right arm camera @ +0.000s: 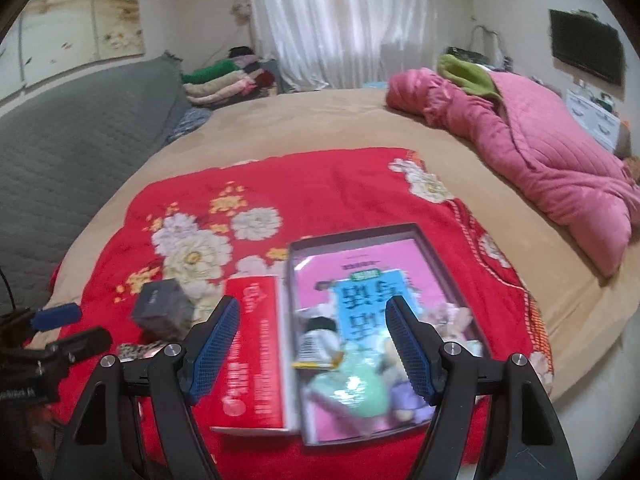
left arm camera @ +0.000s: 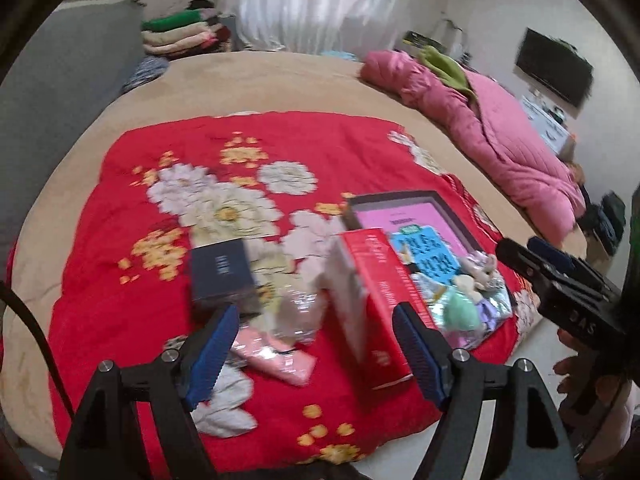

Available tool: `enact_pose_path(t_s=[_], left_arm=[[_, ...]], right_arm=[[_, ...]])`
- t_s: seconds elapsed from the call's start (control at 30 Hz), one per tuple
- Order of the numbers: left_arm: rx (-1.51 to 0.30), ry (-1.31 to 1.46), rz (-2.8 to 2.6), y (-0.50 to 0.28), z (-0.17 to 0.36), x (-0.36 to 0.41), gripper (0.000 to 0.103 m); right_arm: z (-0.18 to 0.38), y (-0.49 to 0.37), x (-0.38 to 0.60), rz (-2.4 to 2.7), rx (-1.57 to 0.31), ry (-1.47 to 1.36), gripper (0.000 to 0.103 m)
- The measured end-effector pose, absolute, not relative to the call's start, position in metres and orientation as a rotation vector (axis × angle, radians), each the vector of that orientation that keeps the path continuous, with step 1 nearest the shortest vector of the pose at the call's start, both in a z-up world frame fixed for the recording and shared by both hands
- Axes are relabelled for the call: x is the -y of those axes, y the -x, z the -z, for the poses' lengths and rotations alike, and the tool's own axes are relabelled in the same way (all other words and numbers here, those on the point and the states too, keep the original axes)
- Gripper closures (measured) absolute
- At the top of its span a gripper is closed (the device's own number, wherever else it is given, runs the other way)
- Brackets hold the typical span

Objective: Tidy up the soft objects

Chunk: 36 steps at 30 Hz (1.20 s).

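Observation:
On the red flowered blanket (left arm camera: 320,148) lies a shallow dark tray (right arm camera: 440,264) lined in pink. It holds a blue card (right arm camera: 368,304), a mint-green soft toy (right arm camera: 352,392), a purple one (right arm camera: 404,398) and a small beige plush (left arm camera: 480,272). My right gripper (right arm camera: 312,352) hovers open over the tray with nothing between its fingers. A red box (left arm camera: 368,308) stands left of the tray. Beside it are a clear plastic bag (left arm camera: 292,312), a pink packet (left arm camera: 276,360) and a dark blue box (left arm camera: 222,276). My left gripper (left arm camera: 316,356) hangs open above these and holds nothing.
The blanket covers part of a tan bed (right arm camera: 320,120). A rolled pink quilt (right arm camera: 540,160) with a green cloth lies along the right edge. Folded blankets (right arm camera: 224,80) are stacked at the back, beside a grey padded headboard (right arm camera: 80,140). A TV (right arm camera: 586,48) hangs on the right wall.

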<state>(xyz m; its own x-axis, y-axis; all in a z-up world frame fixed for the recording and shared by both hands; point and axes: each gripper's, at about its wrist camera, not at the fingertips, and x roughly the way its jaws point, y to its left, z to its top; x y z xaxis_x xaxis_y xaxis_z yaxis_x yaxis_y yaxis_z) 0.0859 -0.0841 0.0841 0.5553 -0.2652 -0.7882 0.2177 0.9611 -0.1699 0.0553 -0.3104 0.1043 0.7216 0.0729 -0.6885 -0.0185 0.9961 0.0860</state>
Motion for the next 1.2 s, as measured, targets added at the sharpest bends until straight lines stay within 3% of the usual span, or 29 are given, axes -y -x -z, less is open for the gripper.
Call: enact_pose_path(t_s=[0.53,1.2], left_arm=[[-0.973,0.126,0.140,-0.072,-0.059,-0.021,0.024],[-1.164,0.109,0.077,-0.076,0.036,-0.047,0.024]], right_arm=[[-0.080,-0.048,0.200,-0.253,-0.827,0.023,0.026],[0.009,-0.055,0.144,-0.373,-1.011,0.150,0.026]])
